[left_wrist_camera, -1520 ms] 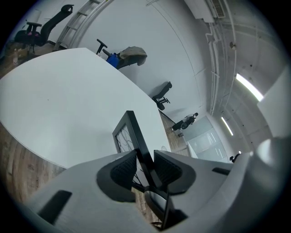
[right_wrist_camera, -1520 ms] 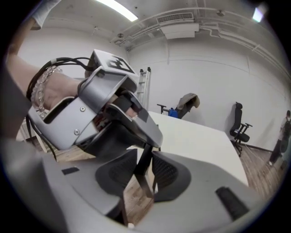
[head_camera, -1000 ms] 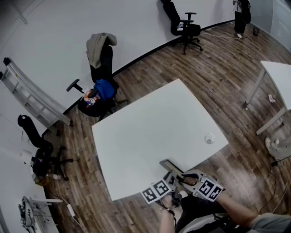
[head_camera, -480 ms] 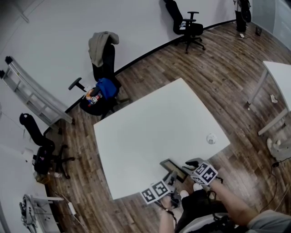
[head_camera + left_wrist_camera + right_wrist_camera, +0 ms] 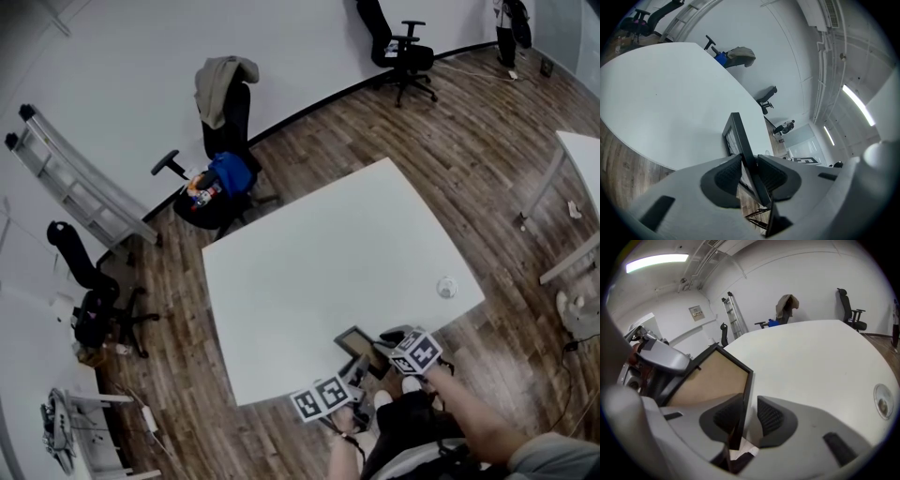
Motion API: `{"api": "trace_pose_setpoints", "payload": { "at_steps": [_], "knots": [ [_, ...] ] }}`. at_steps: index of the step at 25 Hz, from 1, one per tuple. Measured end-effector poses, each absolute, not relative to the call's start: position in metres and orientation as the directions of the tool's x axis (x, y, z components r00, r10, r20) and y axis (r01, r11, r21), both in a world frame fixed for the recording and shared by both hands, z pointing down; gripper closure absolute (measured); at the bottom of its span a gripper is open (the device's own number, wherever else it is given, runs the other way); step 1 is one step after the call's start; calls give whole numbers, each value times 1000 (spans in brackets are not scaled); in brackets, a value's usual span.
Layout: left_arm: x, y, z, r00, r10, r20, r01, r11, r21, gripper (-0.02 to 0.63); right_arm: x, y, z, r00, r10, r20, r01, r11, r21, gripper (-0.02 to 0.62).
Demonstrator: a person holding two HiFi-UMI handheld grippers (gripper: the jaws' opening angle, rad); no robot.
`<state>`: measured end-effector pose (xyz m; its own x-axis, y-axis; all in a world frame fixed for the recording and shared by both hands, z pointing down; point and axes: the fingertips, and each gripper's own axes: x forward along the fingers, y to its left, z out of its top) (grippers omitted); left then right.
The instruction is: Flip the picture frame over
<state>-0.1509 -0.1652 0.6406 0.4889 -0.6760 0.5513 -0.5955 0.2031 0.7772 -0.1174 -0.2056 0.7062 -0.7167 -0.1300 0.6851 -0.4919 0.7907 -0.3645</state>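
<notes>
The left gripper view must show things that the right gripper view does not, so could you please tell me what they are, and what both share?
Only the left gripper view shows the front face of the black rectangular picture frame, whose edge the left gripper clamps. Only the right gripper view shows the frame's tan backboard and a framed notice on the wall; the right gripper's jaws are closing round the frame's edge, one pad not yet touching. Both show the white table and a black office chair draped with a jacket.
</notes>
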Motion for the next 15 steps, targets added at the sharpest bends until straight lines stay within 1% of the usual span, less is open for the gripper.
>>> {"api": "trace_pose_setpoints", "payload": {
  "at_steps": [10,13,15],
  "knots": [
    [-161,-161,645,491,-664,564,-616,193,764,497,-122,-207,707,-693,-160,703,-517,790,-329,495],
    [-167,-158,650,476,-653,589,-651,188,735,497,-122,-206,708,-682,-178,710,-531,787,-313,495],
    [-174,-157,654,450,-651,612,-685,188,704,510,-120,-207,707,-671,-190,717,-536,792,-291,495]
  ]
}}
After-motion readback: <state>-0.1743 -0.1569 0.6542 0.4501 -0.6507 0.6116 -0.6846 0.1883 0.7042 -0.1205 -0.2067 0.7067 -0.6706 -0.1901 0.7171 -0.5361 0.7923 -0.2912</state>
